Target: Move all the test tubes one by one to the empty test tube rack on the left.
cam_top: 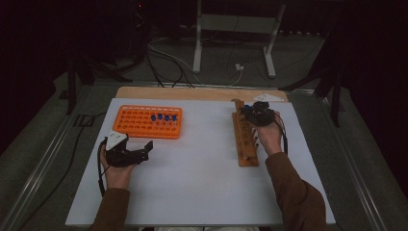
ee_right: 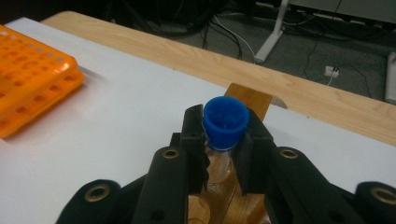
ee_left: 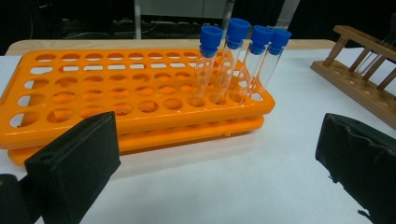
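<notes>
One blue-capped tube (ee_right: 225, 122) clamped in right gripper (ee_right: 224, 140); left gripper (ee_left: 219, 158) wide open, empty

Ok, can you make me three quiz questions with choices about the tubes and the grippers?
1. Where do the blue-capped tubes stand?
A. in the orange rack
B. flat on the white table
C. on the floor

2. How many tubes stand in the orange rack?
A. two
B. four
C. seven

3. What is the right gripper doing?
A. wide open, holding nothing
B. shut on a tube over the wooden rack
C. shut on the orange rack

Answers: 1 A, they poke up from its holes. 2 B, four blue caps show in the left gripper view. 3 B, the jaws squeeze the tube just under its cap.
</notes>
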Demonstrator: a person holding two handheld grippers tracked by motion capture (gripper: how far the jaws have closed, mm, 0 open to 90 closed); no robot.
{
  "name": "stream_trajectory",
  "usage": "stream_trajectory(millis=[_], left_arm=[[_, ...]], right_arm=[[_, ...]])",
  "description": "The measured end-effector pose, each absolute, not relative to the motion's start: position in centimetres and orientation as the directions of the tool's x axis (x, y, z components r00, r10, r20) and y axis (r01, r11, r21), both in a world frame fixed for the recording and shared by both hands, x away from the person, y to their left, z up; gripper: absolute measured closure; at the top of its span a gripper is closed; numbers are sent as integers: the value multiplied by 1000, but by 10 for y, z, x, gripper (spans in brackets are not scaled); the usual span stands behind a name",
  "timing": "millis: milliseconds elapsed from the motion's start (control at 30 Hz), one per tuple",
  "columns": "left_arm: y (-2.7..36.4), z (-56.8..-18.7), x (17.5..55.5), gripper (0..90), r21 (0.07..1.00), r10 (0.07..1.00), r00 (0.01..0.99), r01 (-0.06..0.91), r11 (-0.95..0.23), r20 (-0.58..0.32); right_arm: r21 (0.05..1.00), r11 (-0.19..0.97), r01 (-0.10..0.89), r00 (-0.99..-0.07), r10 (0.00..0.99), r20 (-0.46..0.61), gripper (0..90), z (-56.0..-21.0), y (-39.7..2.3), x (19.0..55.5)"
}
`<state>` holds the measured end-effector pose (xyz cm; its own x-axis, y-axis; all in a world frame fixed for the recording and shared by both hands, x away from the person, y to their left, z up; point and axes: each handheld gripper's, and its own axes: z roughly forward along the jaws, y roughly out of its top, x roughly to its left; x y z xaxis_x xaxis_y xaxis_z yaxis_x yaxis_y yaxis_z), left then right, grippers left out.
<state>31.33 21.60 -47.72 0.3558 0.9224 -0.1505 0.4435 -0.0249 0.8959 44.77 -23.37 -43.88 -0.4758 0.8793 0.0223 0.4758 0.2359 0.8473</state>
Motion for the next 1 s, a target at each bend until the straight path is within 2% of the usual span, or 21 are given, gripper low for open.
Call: stream_trajectory(millis=[633,1000], left_arm=[[213,-480,315,8,891,919,368,453,-41,-145],[209,-480,314,8,893,916,377,446,-52,-135]], right_arm=[[902,190,388,-489,872,26,756,-397,-247,429],[914,208,347,-555,831,22,755,-387,-236,415]])
